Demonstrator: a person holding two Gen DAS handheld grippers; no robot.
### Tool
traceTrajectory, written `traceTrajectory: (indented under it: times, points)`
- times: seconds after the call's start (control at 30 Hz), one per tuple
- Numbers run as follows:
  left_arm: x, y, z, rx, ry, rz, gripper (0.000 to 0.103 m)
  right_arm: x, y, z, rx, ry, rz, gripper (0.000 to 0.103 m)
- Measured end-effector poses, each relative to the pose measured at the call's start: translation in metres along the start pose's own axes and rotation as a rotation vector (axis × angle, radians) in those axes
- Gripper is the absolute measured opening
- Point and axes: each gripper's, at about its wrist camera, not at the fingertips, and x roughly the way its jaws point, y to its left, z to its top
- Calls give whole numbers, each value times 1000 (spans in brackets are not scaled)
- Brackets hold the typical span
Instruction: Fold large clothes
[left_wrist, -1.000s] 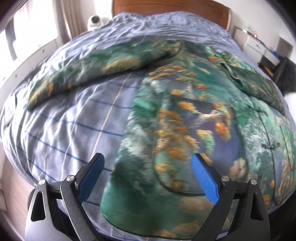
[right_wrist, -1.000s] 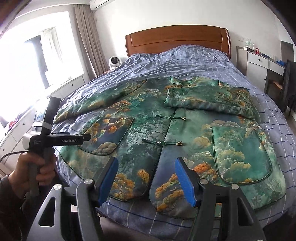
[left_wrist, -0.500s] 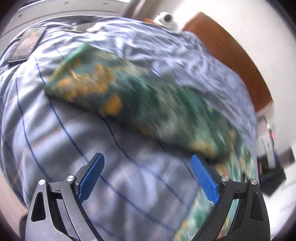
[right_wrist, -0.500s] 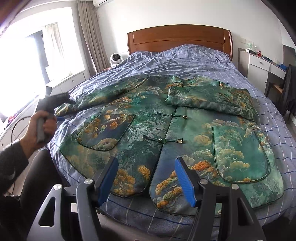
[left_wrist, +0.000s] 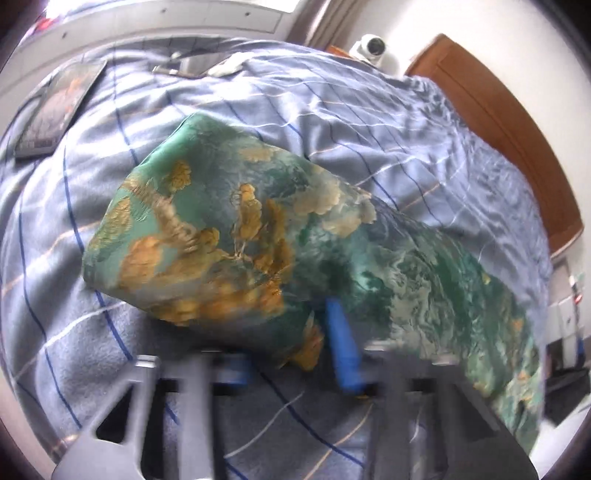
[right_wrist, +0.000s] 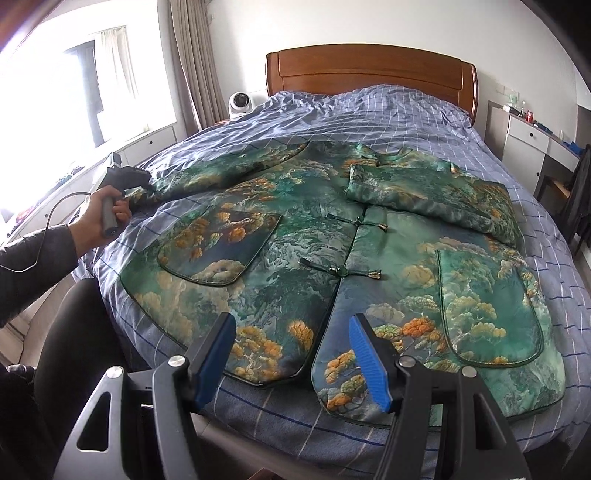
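The green patterned jacket (right_wrist: 306, 236) is lying spread across the bed (right_wrist: 388, 110), front up, one sleeve (right_wrist: 432, 192) folded over its chest. The left hand-held gripper (left_wrist: 310, 332) has just been closing, and its blue pads are pinching the cuff of the other sleeve (left_wrist: 207, 236) at the jacket's far left. The right hand-held gripper (right_wrist: 291, 363) is hovering over the jacket's hem, jaws spread, holding nothing. Behind the jacket, a wooden headboard (right_wrist: 369, 68); left of it, a small white fan (right_wrist: 240, 103) and a bright window (right_wrist: 66, 85).
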Motion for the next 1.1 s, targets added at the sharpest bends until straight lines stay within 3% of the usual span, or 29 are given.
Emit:
traceTrajectory:
  times: [0.1,0.2,0.33,0.57,0.67,0.83,0.93,0.97,1.0,1.1]
  points:
    - [-18,-18,-3,121,-67,52,11,1,1,-1,2,4,2,65]
    - [-46,-50,-7,296,-180,114,9,0,2,-2,0,1,3,65]
    - [-88,-99,-27,516,-325,143,9,1,1,-3,9,0,10,65]
    - [-145,-181,-107,931,-537,132,9,-4,3,-3,12,-20,13,65]
    - [-152,-206,-149,1086,-576,113,9,-6,2,-4,18,-27,11,65]
    - [-141,-238,-224,1335,-559,76,10,-12,-4,-5,38,-46,5,65]
    - [-118,-246,-268,1453,-428,37,22,-13,-8,-5,55,-50,4,65]
    - [-114,-248,-278,1466,-377,23,37,-13,-10,-5,60,-49,4,65]
    - [-110,-248,-286,1473,-331,10,59,-12,-12,-5,67,-47,4,65]
    - [-112,-232,-308,1482,-264,-54,75,-15,-20,-4,78,-45,-6,65]
